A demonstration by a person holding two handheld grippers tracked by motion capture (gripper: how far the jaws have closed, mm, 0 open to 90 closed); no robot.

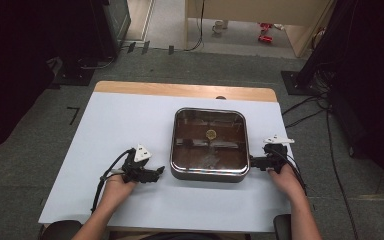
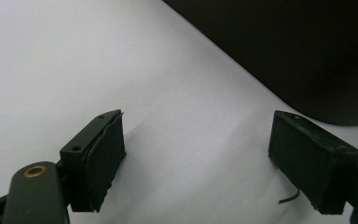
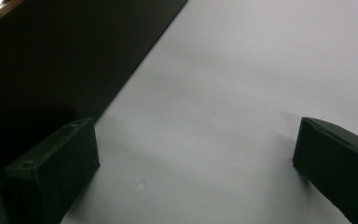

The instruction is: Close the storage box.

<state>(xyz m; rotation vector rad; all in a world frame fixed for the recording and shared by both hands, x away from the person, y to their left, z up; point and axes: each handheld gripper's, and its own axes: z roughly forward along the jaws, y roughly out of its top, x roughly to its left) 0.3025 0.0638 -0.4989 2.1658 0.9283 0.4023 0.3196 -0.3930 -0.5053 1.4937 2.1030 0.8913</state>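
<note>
Matte black tool (image 2: 198, 163), glossy square pan (image 1: 209, 144)

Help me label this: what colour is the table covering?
White table covering, clearest in the high view.

A square metal pan (image 1: 209, 144) stands on the white sheet (image 1: 115, 125) right of middle, the one obstacle there. The left gripper (image 1: 157, 172) sits just beside its near left corner, the right gripper (image 1: 254, 162) just beside its right wall. Bare sheet spreads wide to the left, with narrower strips in front of and behind the pan
</note>
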